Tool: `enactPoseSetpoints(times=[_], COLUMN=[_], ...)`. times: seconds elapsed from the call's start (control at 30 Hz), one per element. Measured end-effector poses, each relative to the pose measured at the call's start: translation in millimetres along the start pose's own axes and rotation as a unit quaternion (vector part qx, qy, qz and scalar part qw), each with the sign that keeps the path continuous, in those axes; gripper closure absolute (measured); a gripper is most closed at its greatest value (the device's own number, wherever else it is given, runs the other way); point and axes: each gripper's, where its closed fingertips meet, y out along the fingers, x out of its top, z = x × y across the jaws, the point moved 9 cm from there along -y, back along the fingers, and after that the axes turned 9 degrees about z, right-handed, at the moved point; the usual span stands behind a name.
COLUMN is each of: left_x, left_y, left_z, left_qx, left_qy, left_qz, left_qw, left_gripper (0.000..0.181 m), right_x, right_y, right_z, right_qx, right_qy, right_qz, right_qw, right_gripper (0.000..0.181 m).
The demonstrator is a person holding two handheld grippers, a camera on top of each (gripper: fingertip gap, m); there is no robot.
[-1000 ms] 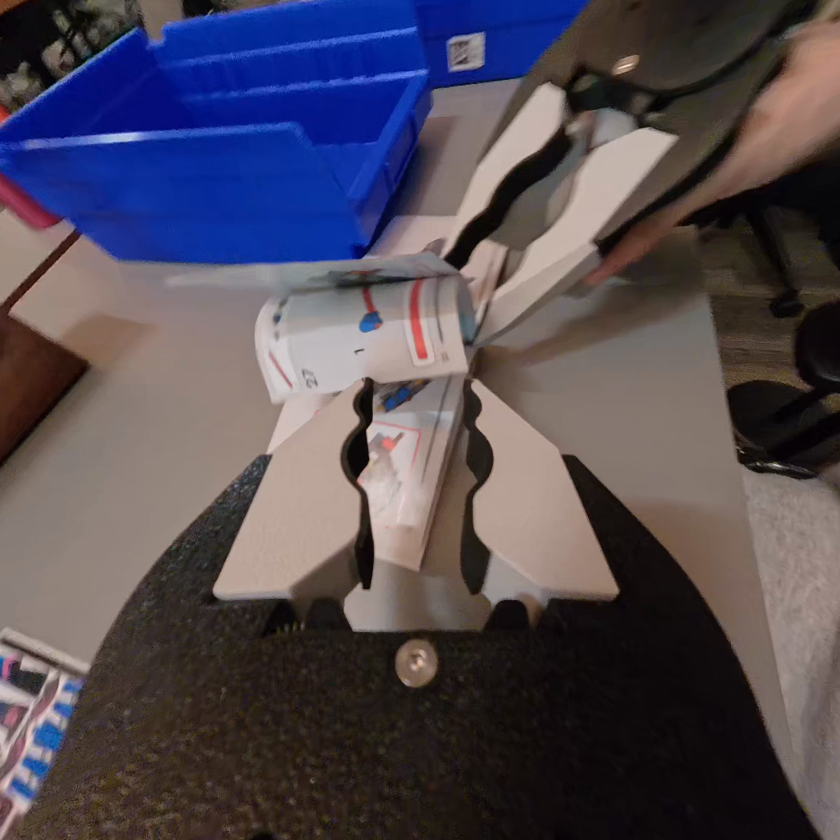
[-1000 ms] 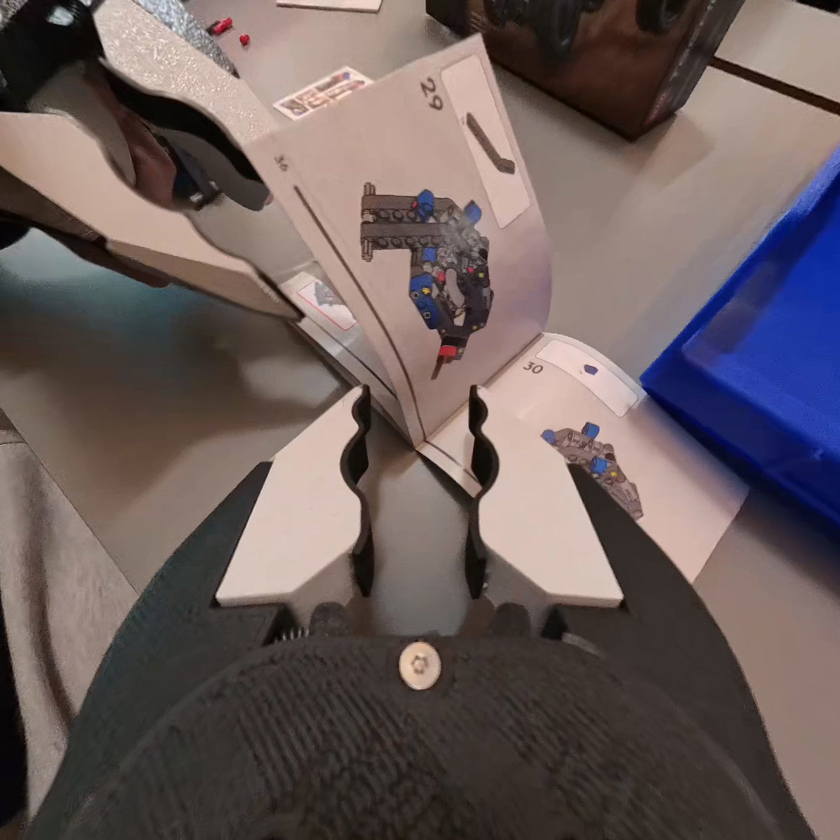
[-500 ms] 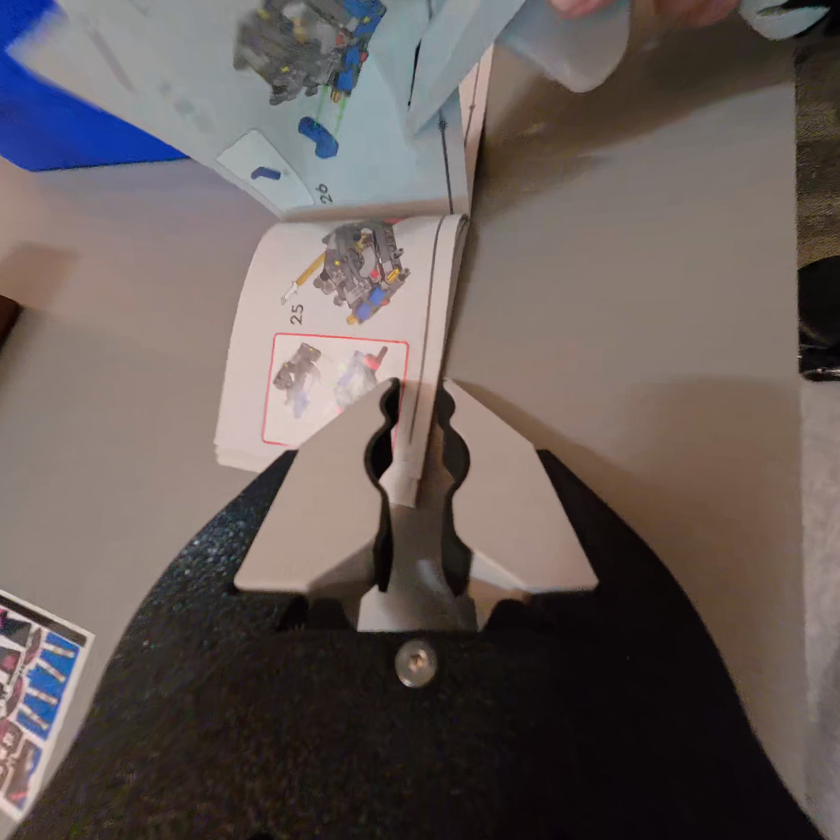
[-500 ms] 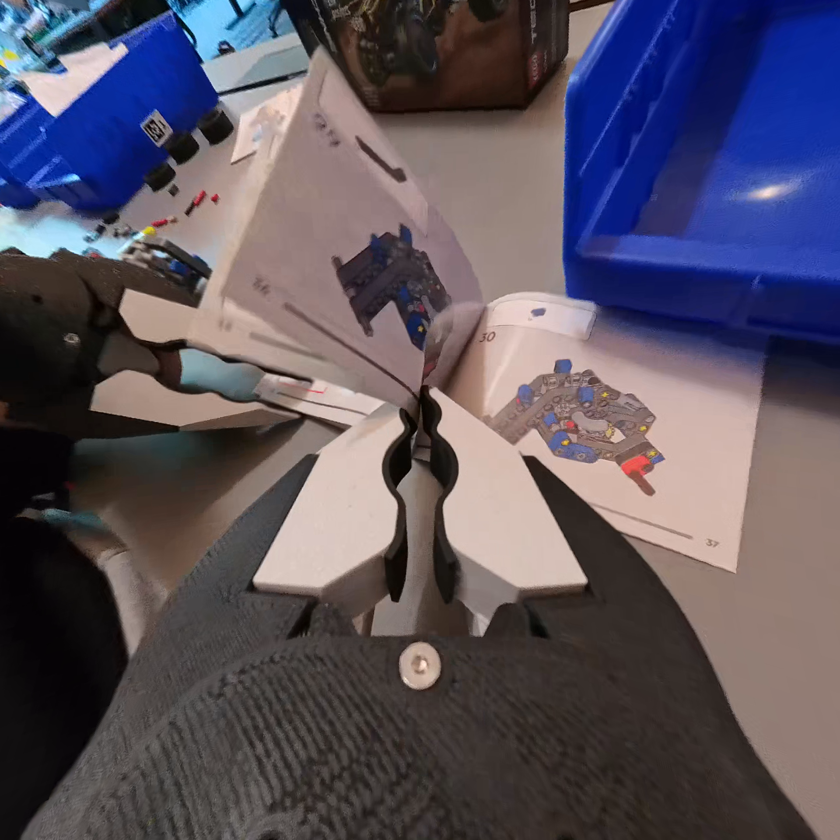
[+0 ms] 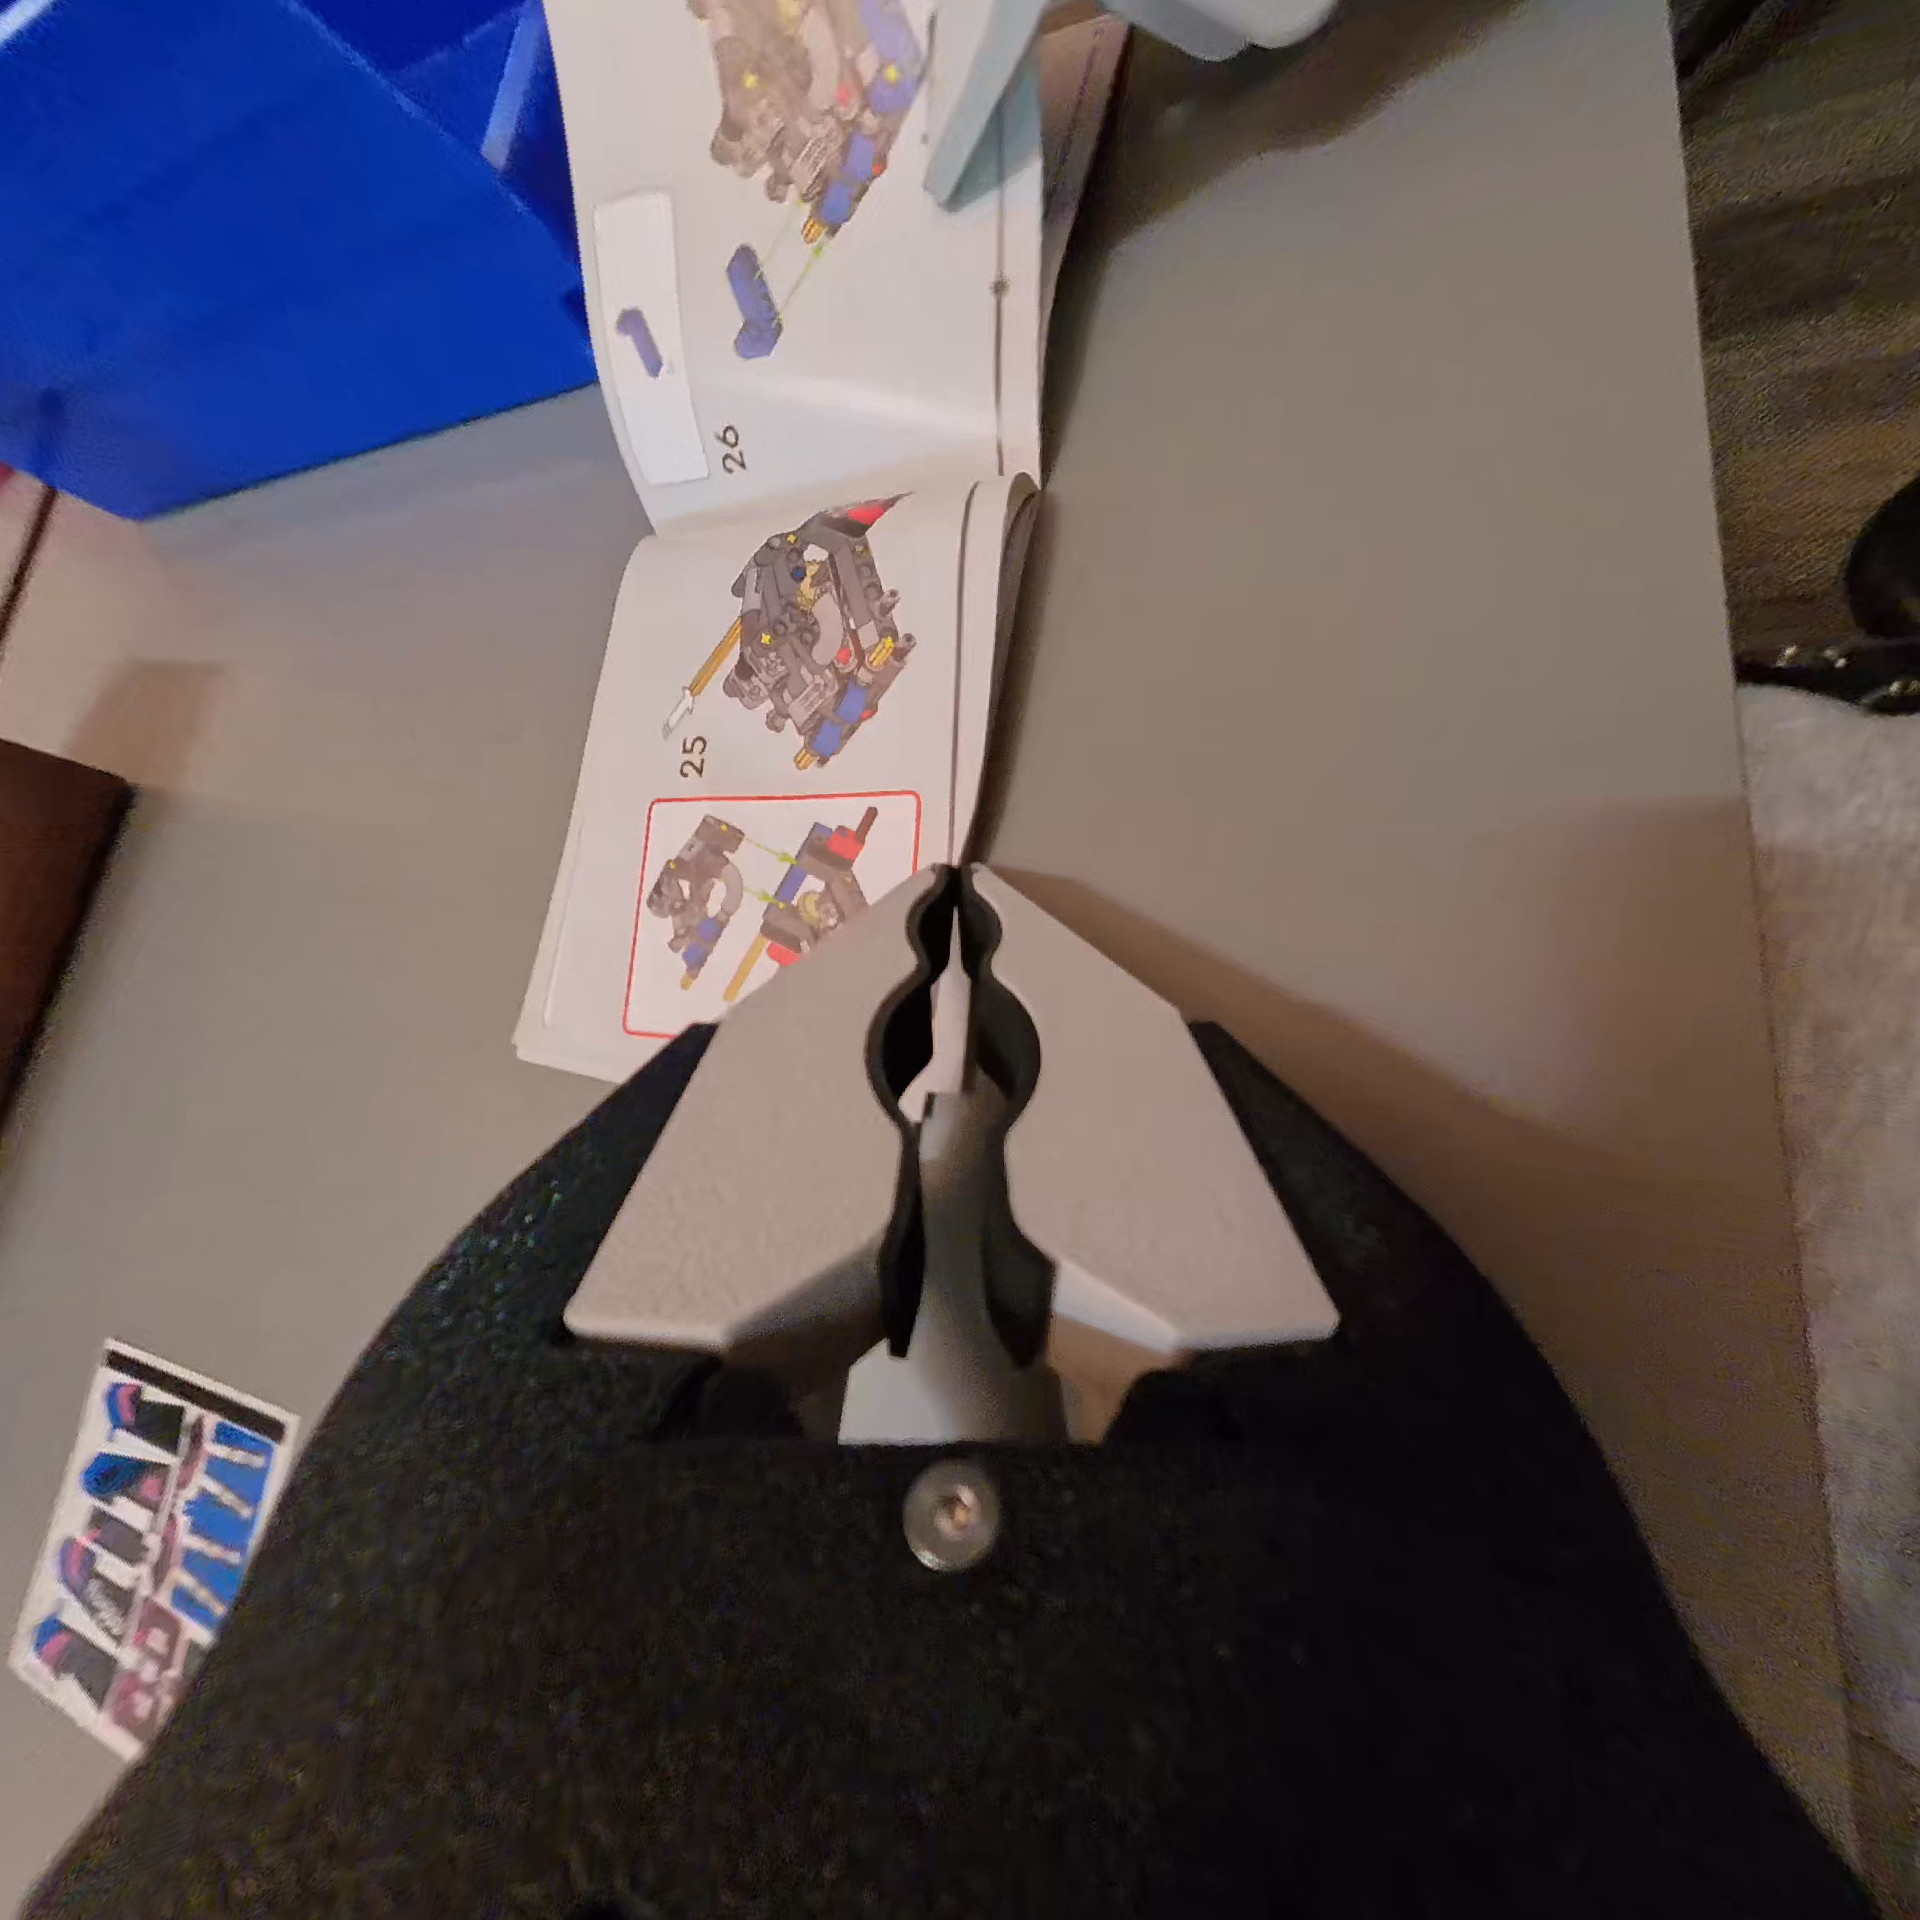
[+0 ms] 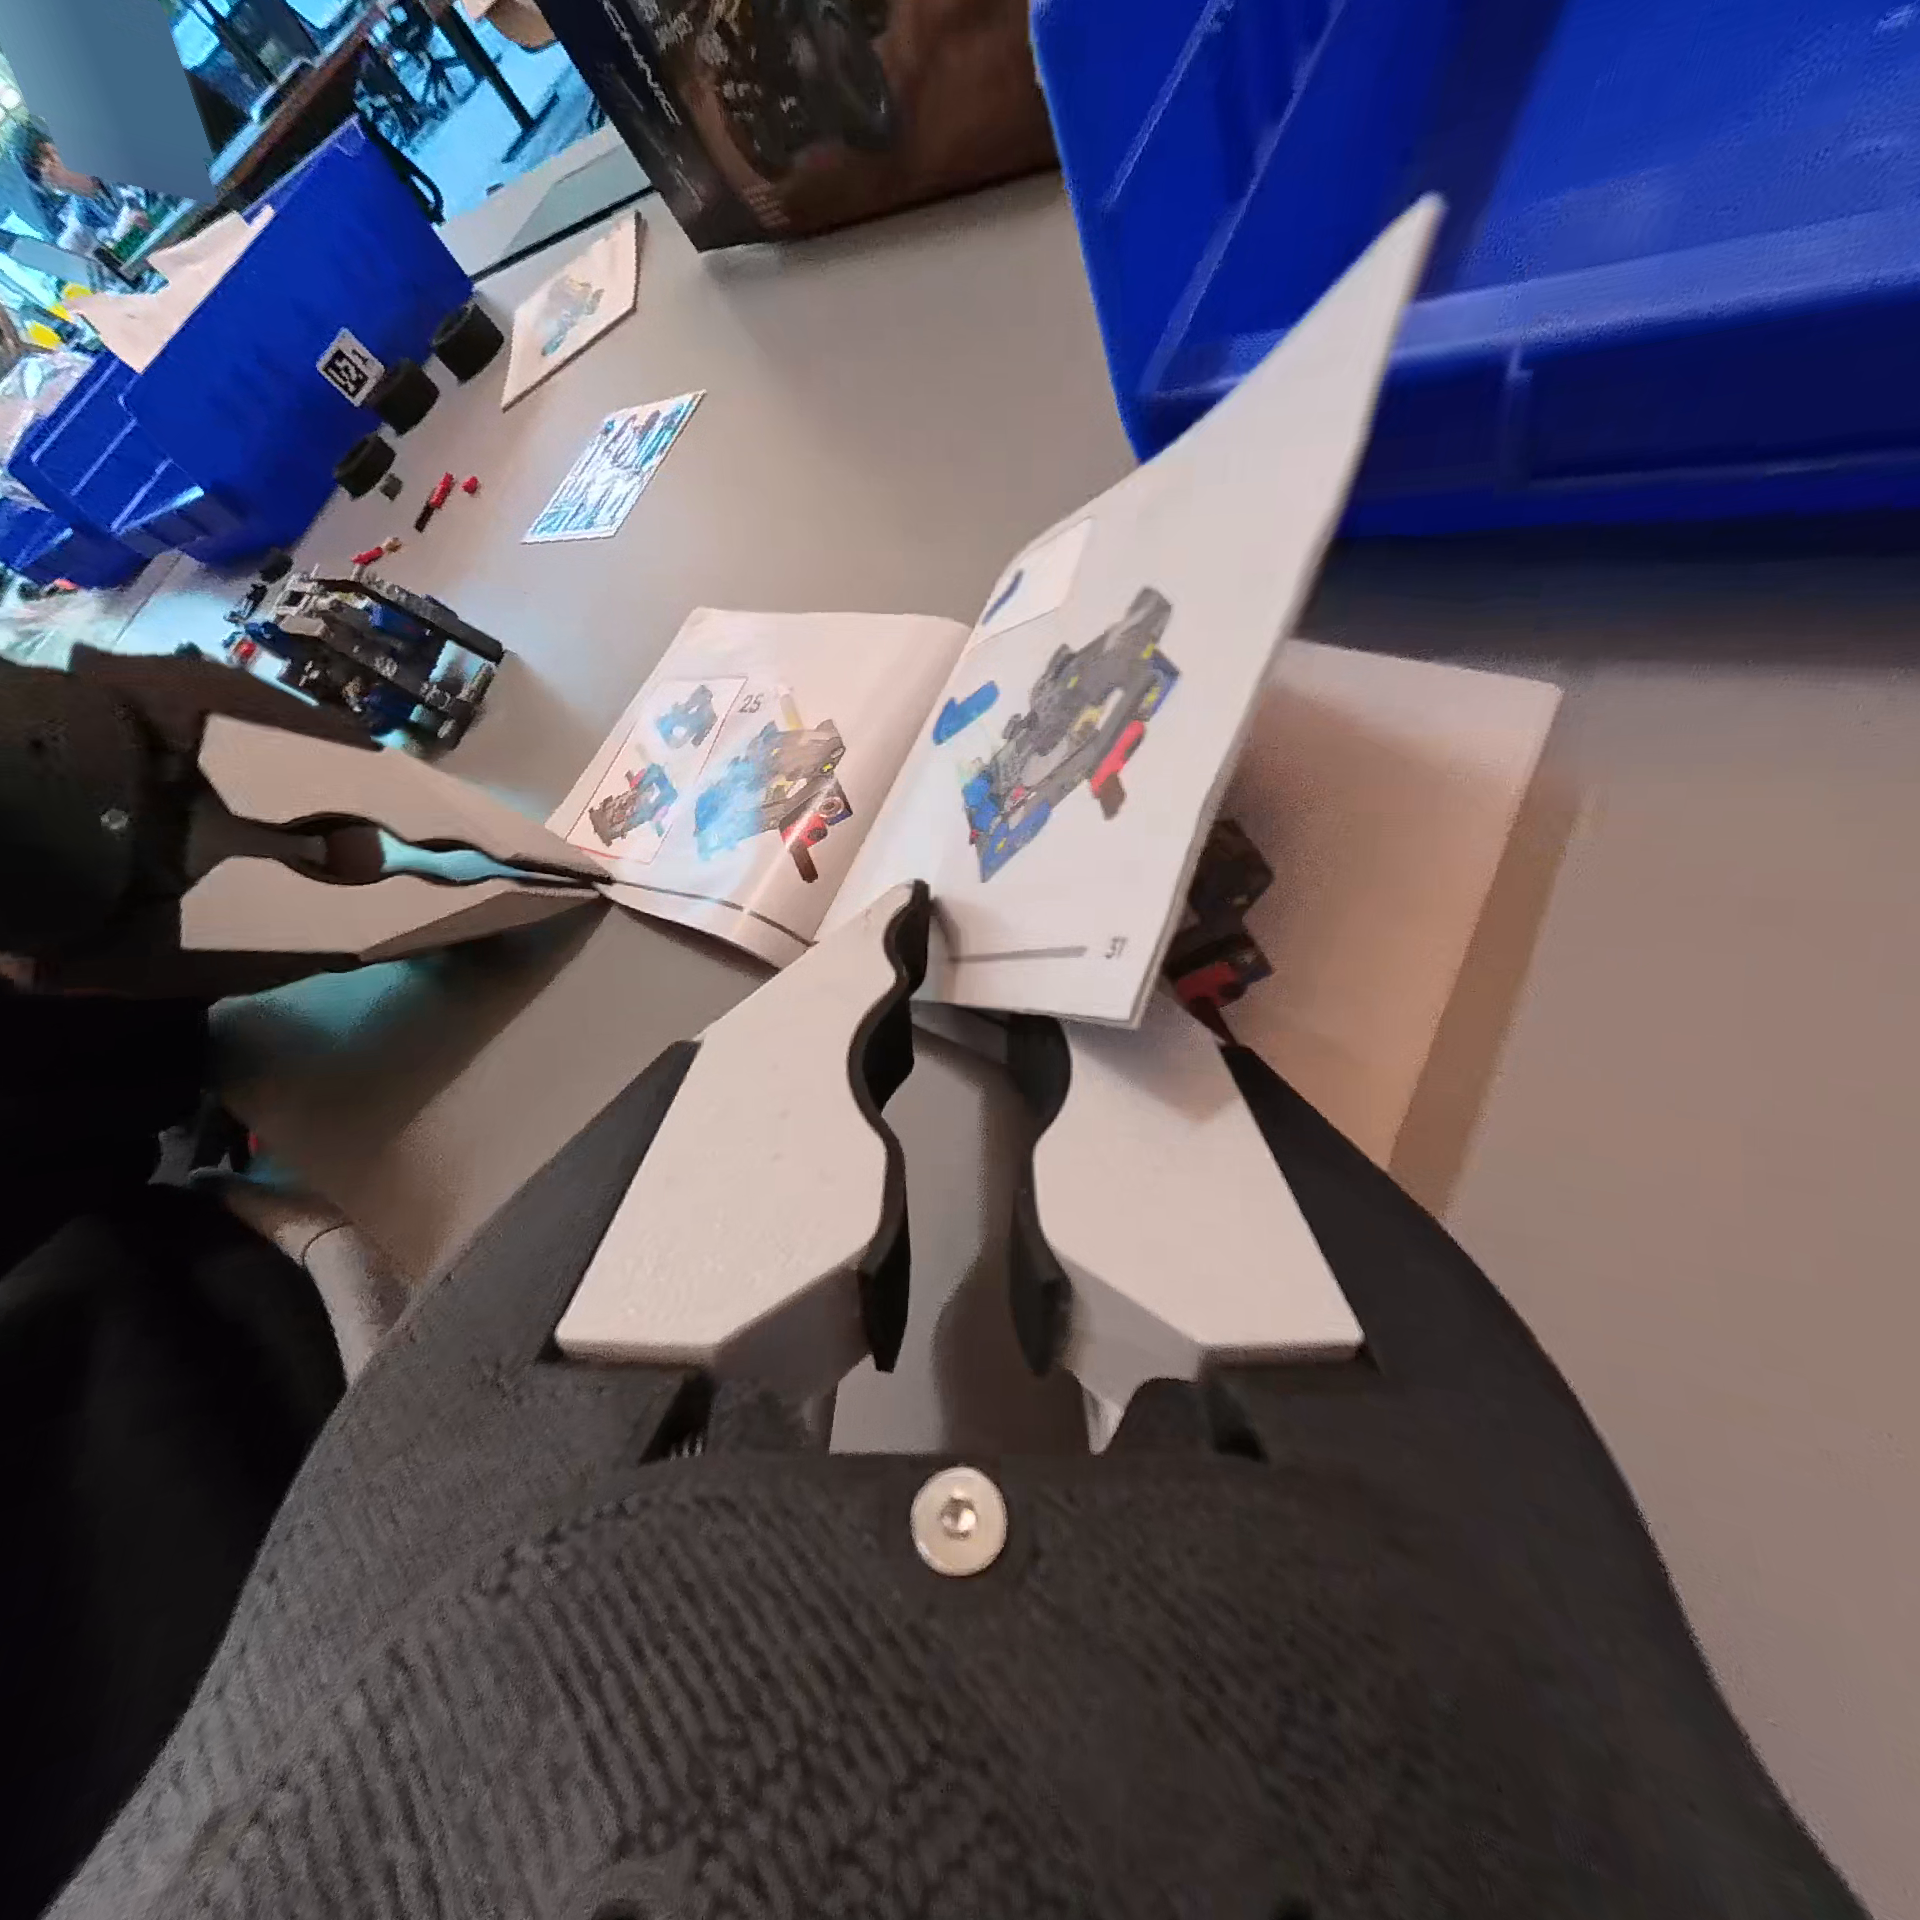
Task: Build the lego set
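pinching instruction booklet [image 5: 790, 665] pages, left gripper [image 5: 954, 883] closed, right gripper [image 6: 935, 904] closed

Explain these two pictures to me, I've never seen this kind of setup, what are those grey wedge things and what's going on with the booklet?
Those grey wedges are the jaws of two hand-held grippers; a person squeezes one in each hand. Each picture comes from a camera mounted on one gripper, looking along its jaws. The left gripper is shut on the instruction booklet near its spine. The right gripper pinches a lifted page. On the grey table lie a sticker sheet, a blue bin, a partly built model and small loose pieces.
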Motion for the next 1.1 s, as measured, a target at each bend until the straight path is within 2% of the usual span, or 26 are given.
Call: enactPoseSetpoints(times=[0.17,0.3,0.43,0.5,0.57,0.63,0.7,0.77,0.87,0.93,1.1], left_x=[0,-5,-10,-8,-3,5,12,13,4,3,2], left_y=[-2,-4,-7,-10,-15,-19,-18,-8,10,11,10], left_z=[-9,-8,-5,-2,6,18,29,32,25,21,21], left_qx=[0.048,0.067,0.080,0.040,-0.030,-0.084,-0.095,-0.076,-0.073,-0.043,-0.046], left_qy=[0.062,0.083,0.102,0.081,0.017,-0.053,-0.080,-0.065,-0.004,0.036,0.033], left_qz=[-0.015,-0.025,-0.036,-0.052,-0.082,-0.128,-0.151,-0.129,-0.029,-0.021,-0.027], left_qw=[0.997,0.994,0.991,0.995,0.996,0.987,0.981,0.987,0.997,0.998,0.998], left_gripper=[0.181,0.181,0.181,0.179,0.173,0.173,0.177,0.181,0.181,0.181,0.181], right_x=[-3,-11,-14,-15,-15,-15,-15,-16,-16,-16,-17], right_y=[-2,0,-1,-1,-2,-3,-4,-4,-5,-5,-6], right_z=[-1,0,5,5,5,4,2,1,1,1,1], right_qx=[0.011,-0.010,-0.018,-0.017,-0.001,0.012,0.021,0.031,0.034,0.039,0.052], right_qy=[-0.033,-0.075,-0.102,-0.105,-0.104,-0.096,-0.086,-0.081,-0.083,-0.083,-0.078], right_qz=[0.003,0.035,0.030,0.028,0.029,0.026,0.022,0.021,0.020,0.018,0.014], right_qw=[0.999,0.997,0.994,0.994,0.994,0.995,0.996,0.996,0.996,0.996,0.996], right_gripper=[0.181,0.181,0.181,0.181,0.181,0.181,0.181,0.181,0.181,0.181,0.181])
